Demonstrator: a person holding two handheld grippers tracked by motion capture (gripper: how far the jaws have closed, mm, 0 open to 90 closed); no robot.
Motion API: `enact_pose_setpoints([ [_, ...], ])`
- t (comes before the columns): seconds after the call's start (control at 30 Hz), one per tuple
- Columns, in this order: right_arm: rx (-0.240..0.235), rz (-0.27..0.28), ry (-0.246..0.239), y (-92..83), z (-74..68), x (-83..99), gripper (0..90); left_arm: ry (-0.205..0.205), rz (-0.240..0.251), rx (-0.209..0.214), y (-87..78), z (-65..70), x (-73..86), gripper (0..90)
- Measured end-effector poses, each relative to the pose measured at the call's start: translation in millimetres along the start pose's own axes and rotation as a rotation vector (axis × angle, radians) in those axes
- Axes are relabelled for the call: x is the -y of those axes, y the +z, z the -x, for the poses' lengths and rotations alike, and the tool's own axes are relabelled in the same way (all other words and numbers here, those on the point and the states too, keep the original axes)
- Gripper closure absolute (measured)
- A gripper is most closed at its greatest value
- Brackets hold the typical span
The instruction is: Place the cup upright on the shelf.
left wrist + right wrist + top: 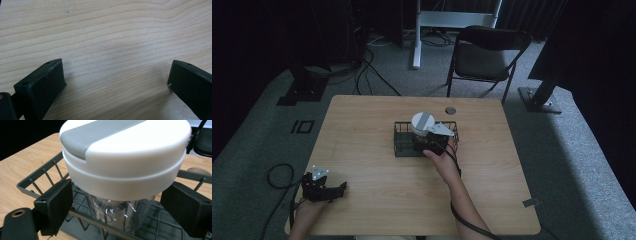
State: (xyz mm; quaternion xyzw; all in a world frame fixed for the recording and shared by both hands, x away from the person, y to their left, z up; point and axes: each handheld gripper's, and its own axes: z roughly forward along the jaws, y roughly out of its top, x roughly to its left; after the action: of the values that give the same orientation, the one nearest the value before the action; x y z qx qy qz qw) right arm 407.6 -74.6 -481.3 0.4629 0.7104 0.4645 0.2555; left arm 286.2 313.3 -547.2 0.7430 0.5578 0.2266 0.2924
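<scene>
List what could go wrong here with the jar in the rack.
The right gripper has its jaws open on either side of the clear jar, just under its wide white lid. Closing too high would hit the lid. The jar stands inside the wire rack, so tilting it may catch the rim.

Two handheld grippers are observed, both of black construction. The left gripper [323, 186] is topped by a grey three-cornered plate with small dark marks at its corners, and a black cable is seen looping from it over the floor. The right gripper [430, 142] carries a like plate and a black cable trailing along the bare forearm. Blunt rectangular black jaws with small screw holes are noted; a brass-coloured fitting is seen at the base
</scene>
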Motion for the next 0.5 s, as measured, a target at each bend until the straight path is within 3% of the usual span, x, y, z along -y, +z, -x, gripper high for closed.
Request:
enact_pose_setpoints([
  [0.5, -0.025, 0.035, -0.001, -14.9, 1.2, 1.2, 10.8, -0.001, 0.001, 0.0, 0.0, 0.0, 0.0, 1.2],
])
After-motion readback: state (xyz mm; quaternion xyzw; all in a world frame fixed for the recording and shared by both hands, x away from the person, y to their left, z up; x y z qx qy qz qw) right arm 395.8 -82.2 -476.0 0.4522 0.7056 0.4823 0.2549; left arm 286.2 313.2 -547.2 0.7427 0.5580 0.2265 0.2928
